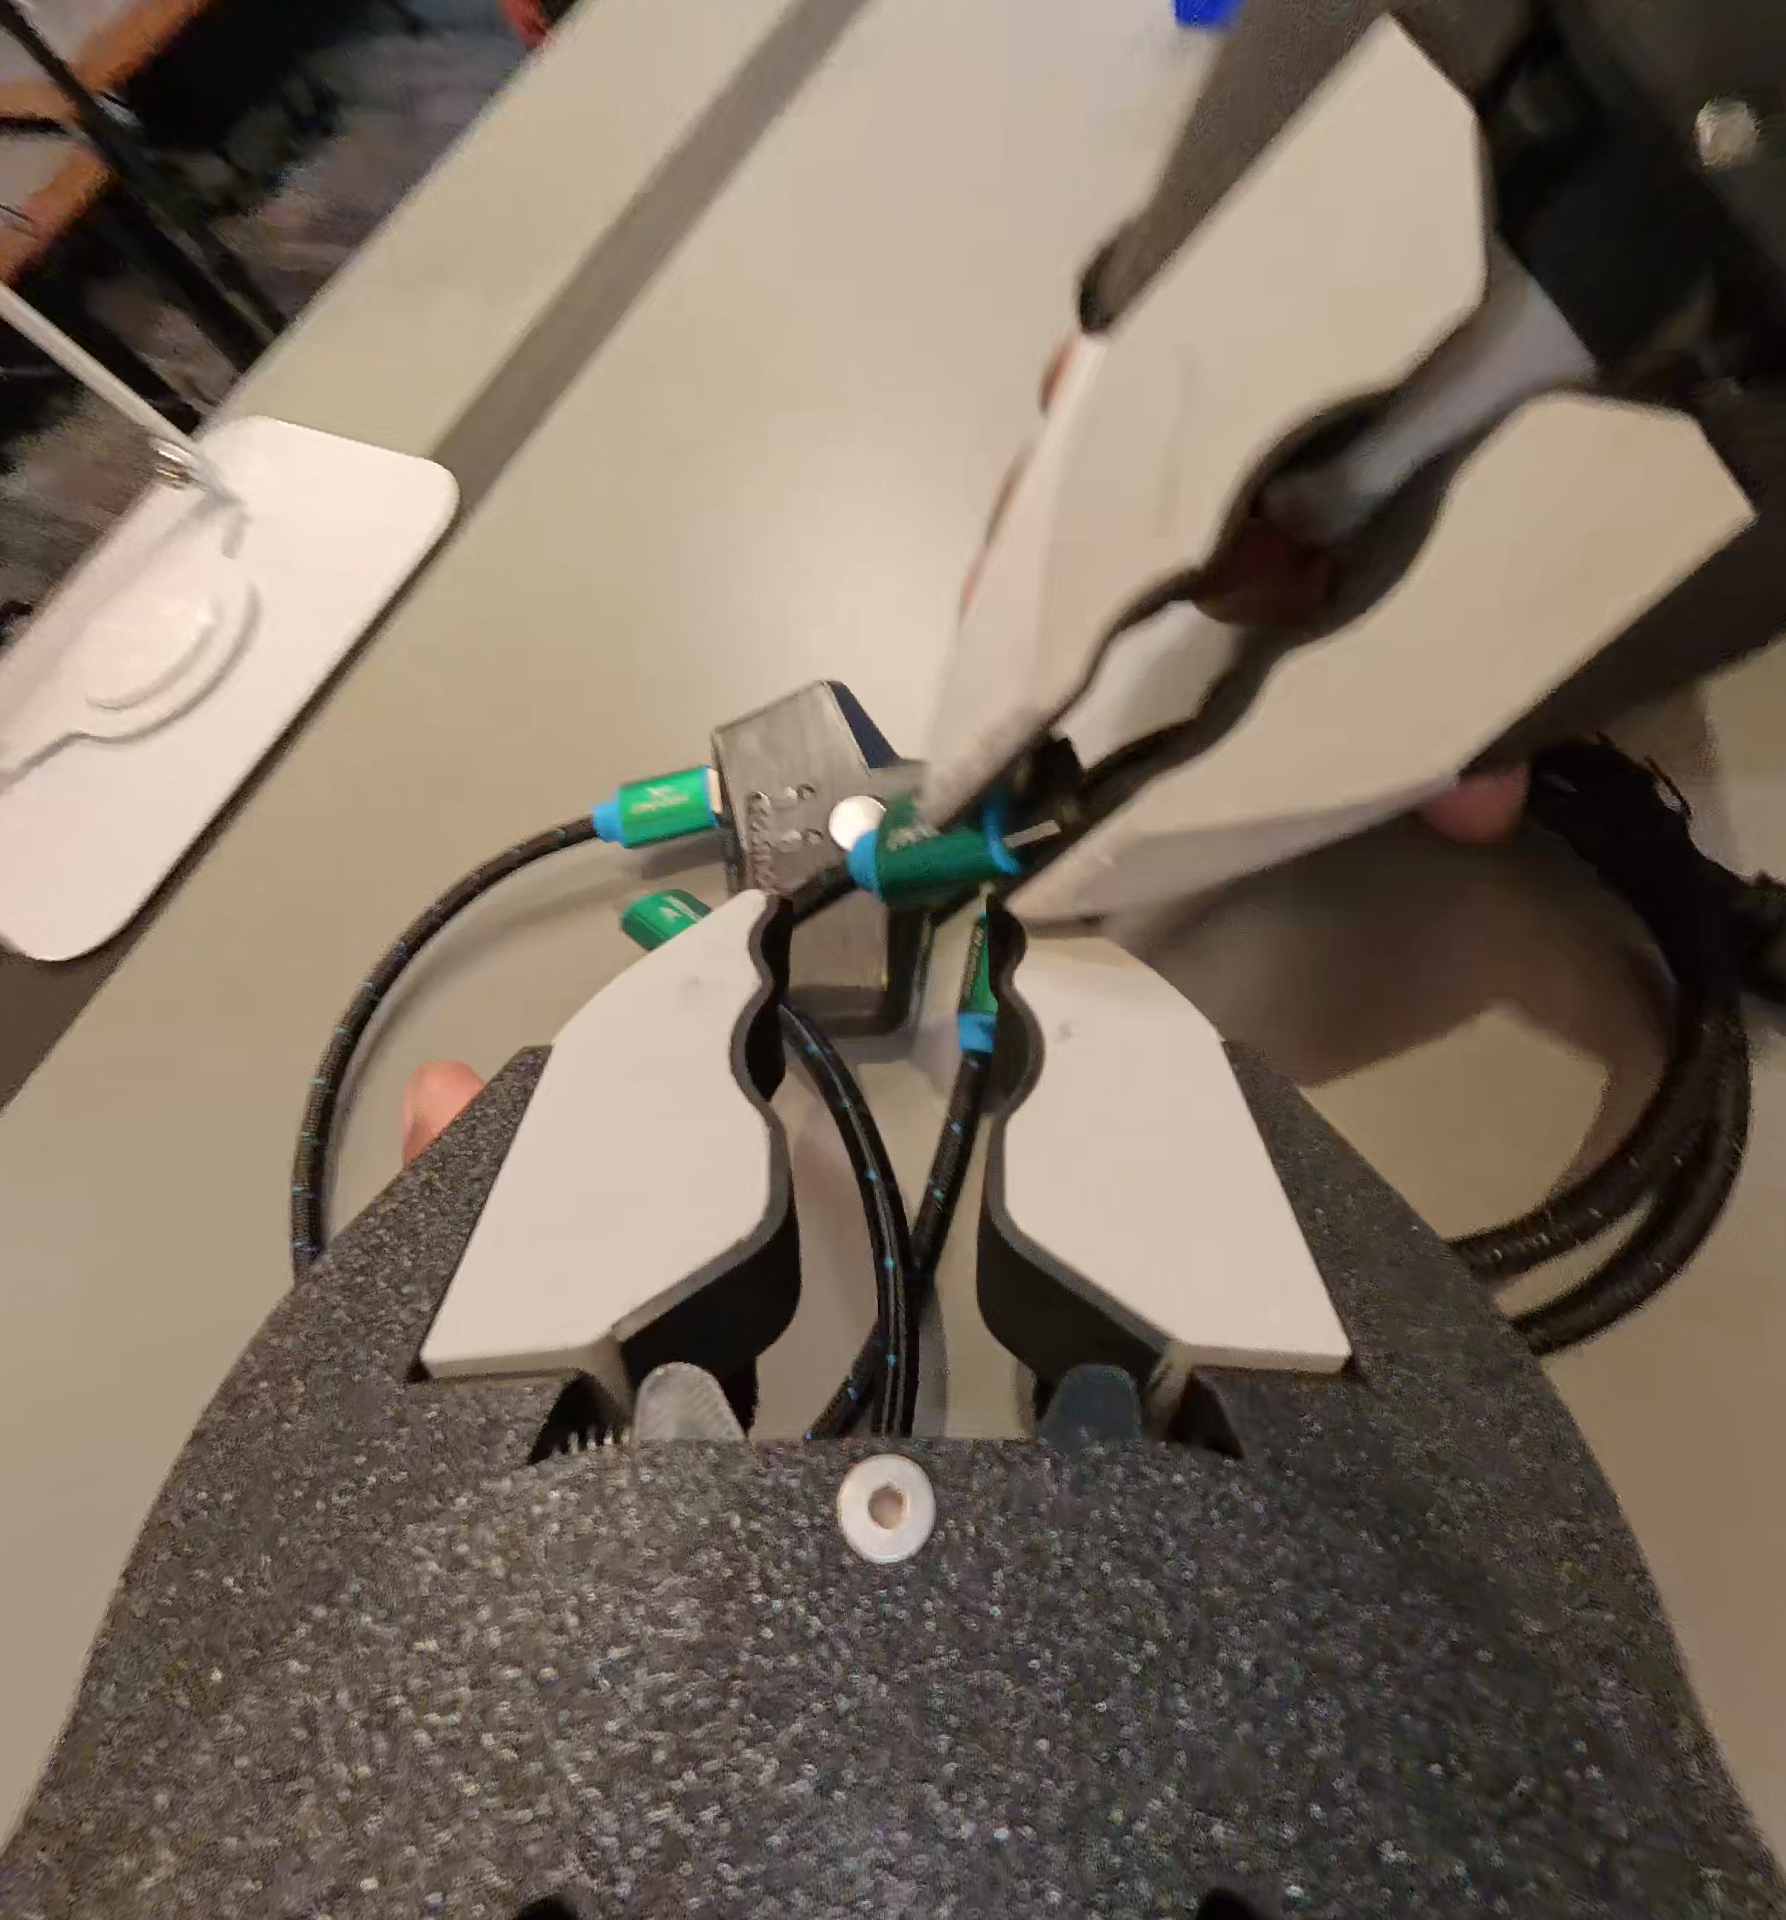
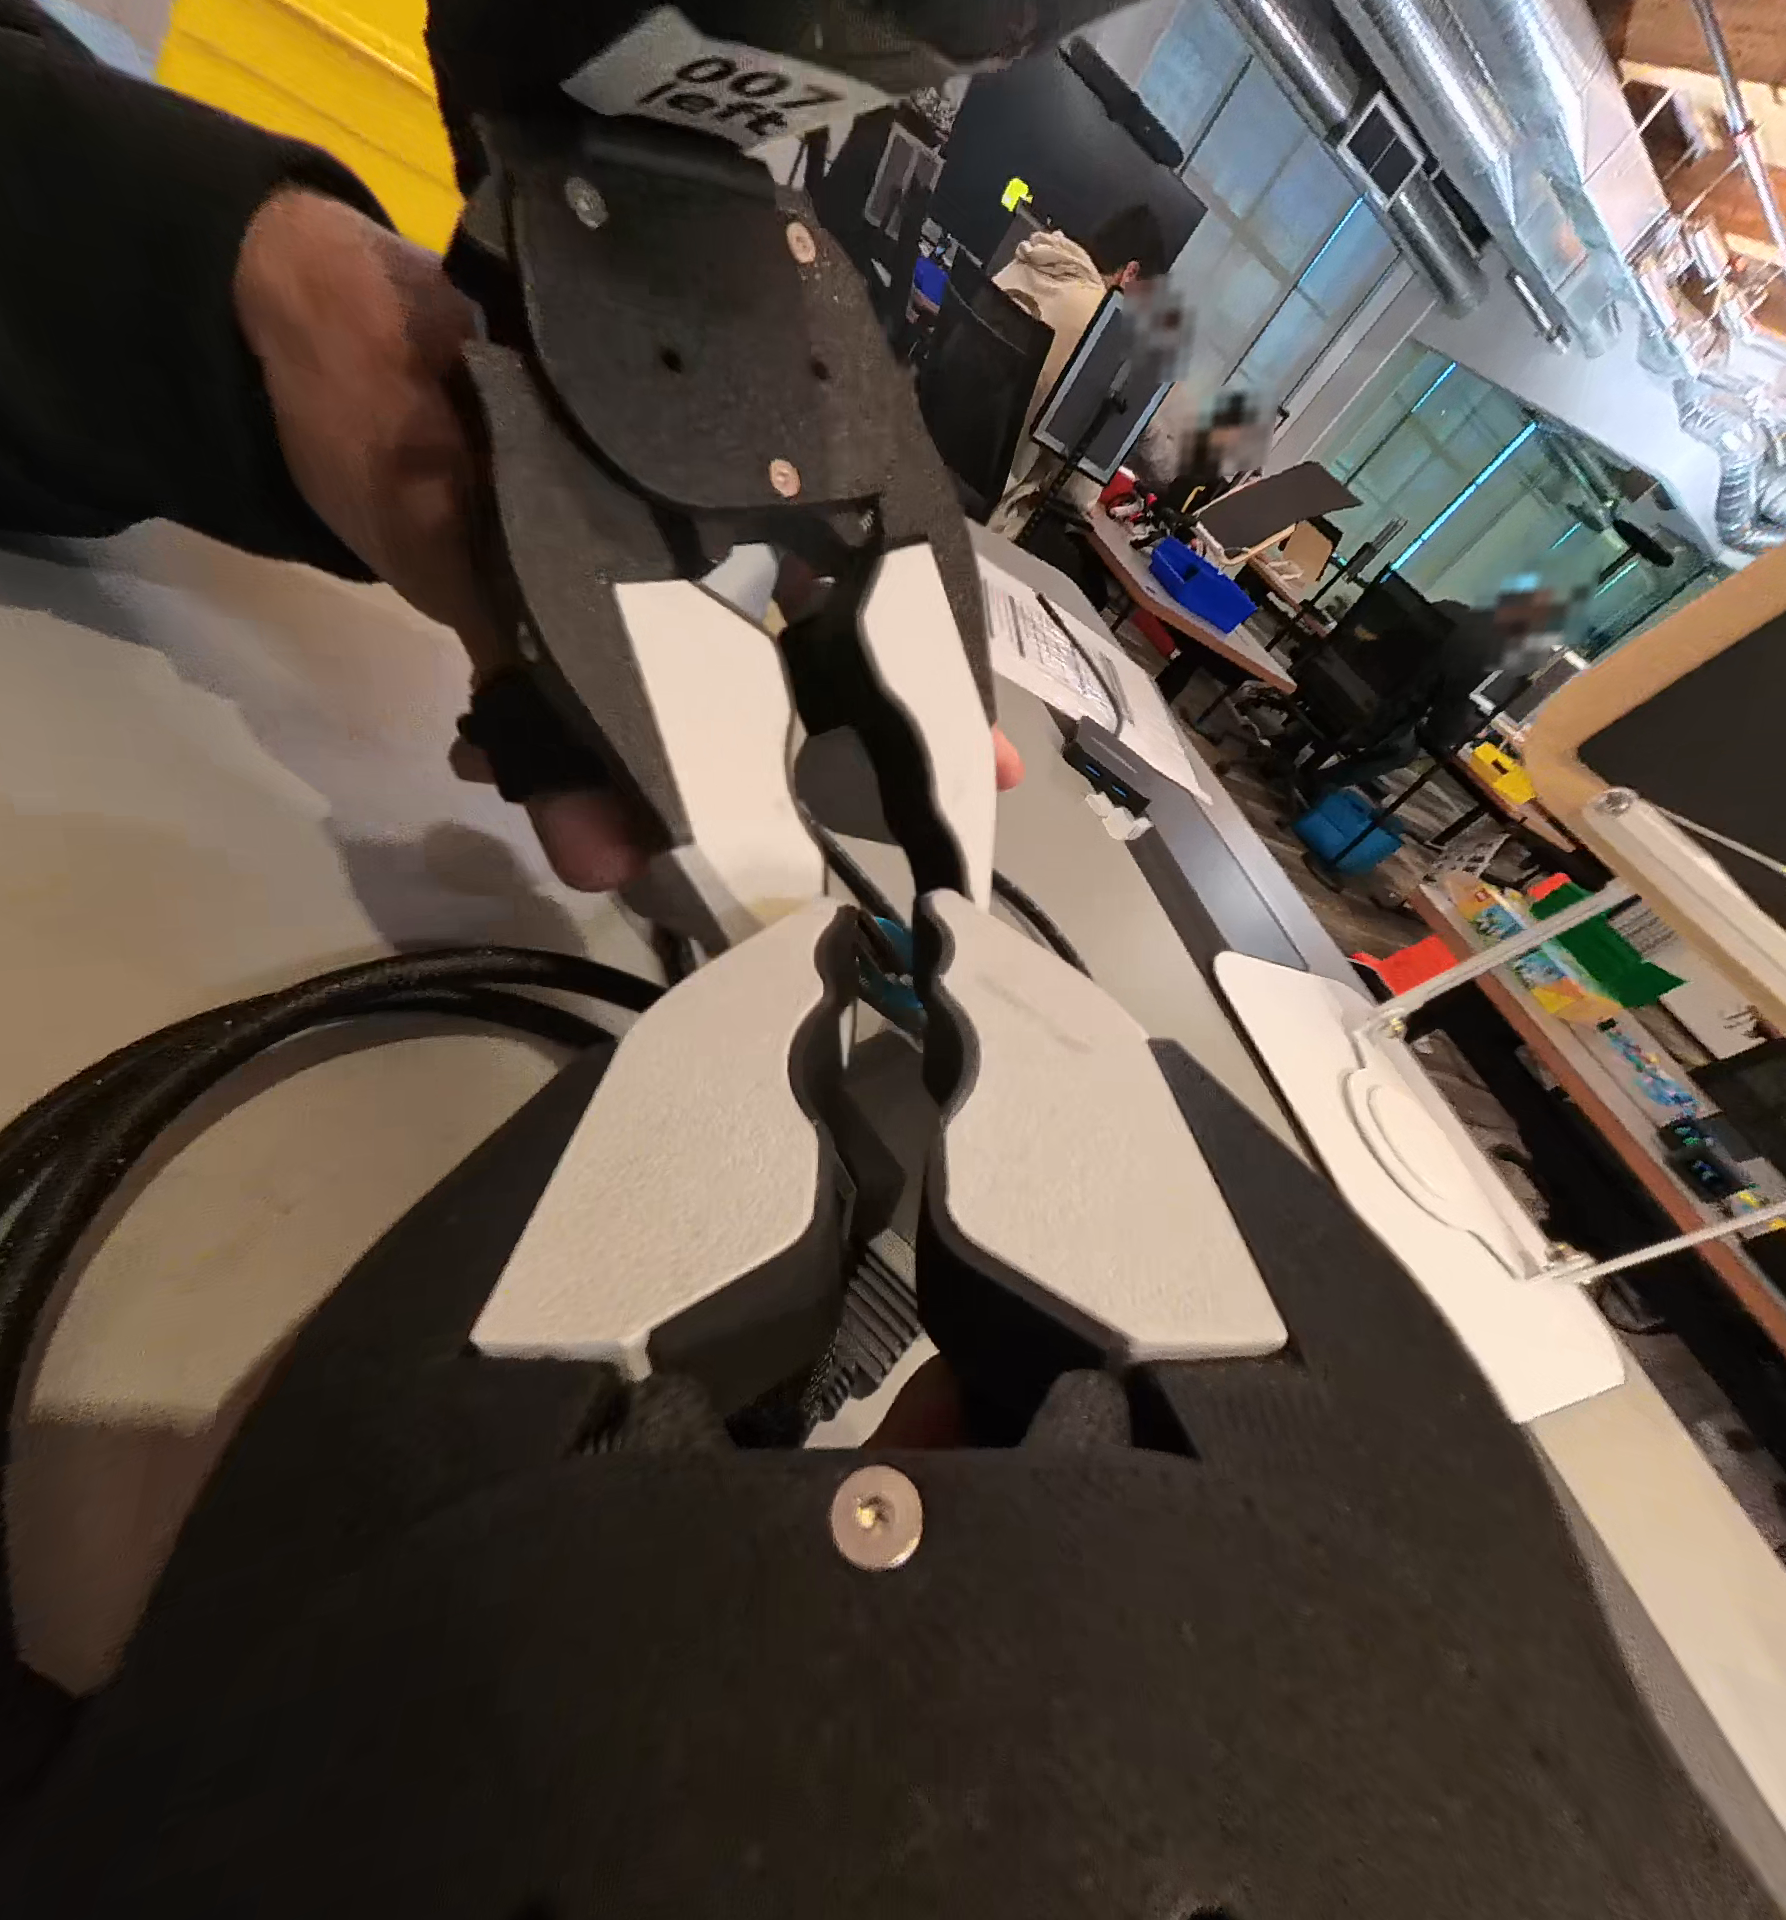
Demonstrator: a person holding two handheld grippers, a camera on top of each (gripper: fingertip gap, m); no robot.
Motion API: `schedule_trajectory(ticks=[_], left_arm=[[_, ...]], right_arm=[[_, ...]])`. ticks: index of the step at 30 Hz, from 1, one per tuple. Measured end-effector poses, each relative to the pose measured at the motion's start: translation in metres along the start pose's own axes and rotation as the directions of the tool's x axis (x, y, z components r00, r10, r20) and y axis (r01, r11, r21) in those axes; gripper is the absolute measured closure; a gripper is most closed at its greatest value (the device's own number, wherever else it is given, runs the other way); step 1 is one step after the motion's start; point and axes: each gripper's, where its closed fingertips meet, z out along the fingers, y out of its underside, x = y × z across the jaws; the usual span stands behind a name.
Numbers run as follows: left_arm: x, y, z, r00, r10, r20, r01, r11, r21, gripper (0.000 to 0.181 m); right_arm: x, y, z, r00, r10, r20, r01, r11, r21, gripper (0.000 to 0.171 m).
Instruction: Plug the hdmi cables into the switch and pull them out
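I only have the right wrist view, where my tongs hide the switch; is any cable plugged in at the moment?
Observer: Yes; in the left wrist view one green plug sits in the left side of the switch.
Operator: Thanks. What do my tongs hold?
Observer: The right tongs pinch a second green plug beside the switch; blur hides whether it is seated.
Operator: And the left tongs?
Observer: The left tongs stand open, two braided cables running between them.
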Motion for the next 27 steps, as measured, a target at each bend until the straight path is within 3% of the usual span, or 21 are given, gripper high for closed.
schedule_trajectory(ticks=[1, 4, 6, 10, 14, 19, 23, 27], left_arm=[[-0.003, -0.002, 0.0, 1.0, 0.0, 0.02, 0.0, 1.0, 0.016, 0.144], [-0.008, -0.001, 0.005, 0.99, 0.105, 0.09, -0.108, 0.994, 0.03, 0.146], [-0.007, 0.001, 0.008, 0.968, 0.219, 0.123, -0.224, 0.974, 0.031, 0.159], [-0.006, -0.006, 0.007, 0.873, 0.423, 0.242, -0.45, 0.89, 0.069, 0.171], [-0.019, -0.01, 0.008, 0.804, 0.452, 0.386, -0.492, 0.871, 0.006, 0.172], [-0.048, -0.019, -0.01, 0.644, 0.479, 0.596, -0.531, 0.841, -0.103, 0.172], [-0.057, -0.026, -0.022, 0.535, 0.504, 0.678, -0.571, 0.807, -0.149, 0.172], [-0.052, -0.037, -0.028, 0.391, 0.564, 0.727, -0.659, 0.723, -0.207, 0.172]], right_arm=[[-0.001, -0.002, 0.001, 1.0, -0.01, -0.007, 0.01, 1.0, 0.005, 0.161], [-0.007, -0.006, 0.005, 1.0, -0.023, 0.002, 0.023, 1.0, 0.015, 0.162], [-0.012, -0.008, 0.008, 0.999, -0.039, 0.005, 0.039, 0.999, 0.01, 0.162], [-0.014, -0.014, 0.008, 1.0, -0.021, 0.011, 0.021, 0.999, 0.03, 0.163], [-0.007, -0.01, 0.004, 0.999, 0.047, -0.017, -0.046, 0.999, 0.005, 0.16], [0.002, -0.009, -0.003, 0.977, 0.203, -0.07, -0.205, 0.979, -0.018, 0.146], [0.001, -0.008, 0.002, 0.886, 0.464, -0.028, -0.465, 0.885, -0.042, 0.134], [-0.003, -0.012, 0.002, 0.687, 0.72, 0.096, -0.717, 0.694, -0.068, 0.128]])
